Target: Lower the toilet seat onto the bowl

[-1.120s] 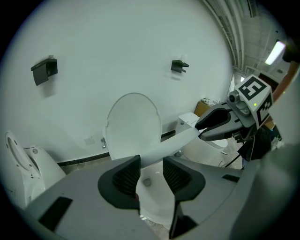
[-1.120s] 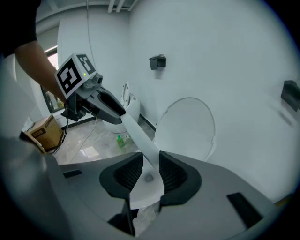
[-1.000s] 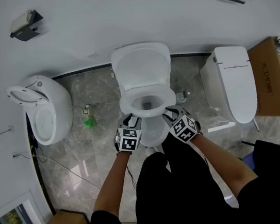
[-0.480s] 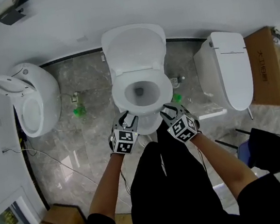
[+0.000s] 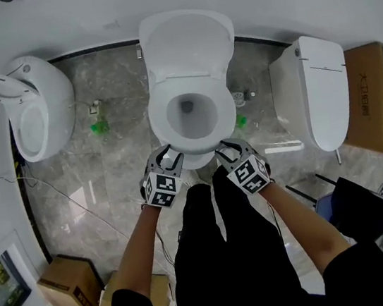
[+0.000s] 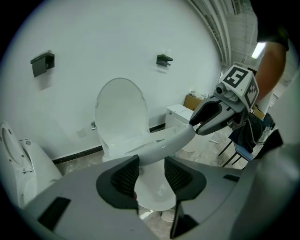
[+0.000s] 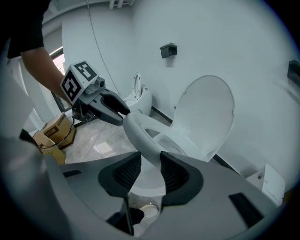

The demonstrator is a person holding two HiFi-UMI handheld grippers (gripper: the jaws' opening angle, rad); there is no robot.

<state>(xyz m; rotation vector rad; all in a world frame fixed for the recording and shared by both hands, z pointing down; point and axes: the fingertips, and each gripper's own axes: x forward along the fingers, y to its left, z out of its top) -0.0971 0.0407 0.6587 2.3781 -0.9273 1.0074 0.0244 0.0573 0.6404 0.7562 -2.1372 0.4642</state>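
Head view: both grippers slack at the seat's front rim

Nearest the person, the left gripper [image 5: 167, 158] and the right gripper [image 5: 228, 152] are seen side by side, at 7 and 5 o'clock of the toilet seat [image 5: 161, 128]. Their jaws have just been opening and are now spread wide. In each gripper view the seat's front rim is caught between the pads, but no pressing is judged. The seat is laid flat over the bowl [image 6: 157, 194], so the lowering is judged all but done, though full contact cannot be confirmed. The seat's long axis is run from 6 to 12 o'clock, with the hinge at the far end. The rim lies straight ahead of both grippers, and neither is nearer. A retreat toward 6 o'clock, along that axis, is therefore called for, so that the rim is not dragged. Beyond, at 12 o'clock, the lid [image 5: 187, 42] is stood upright against the wall [image 5: 85, 15].
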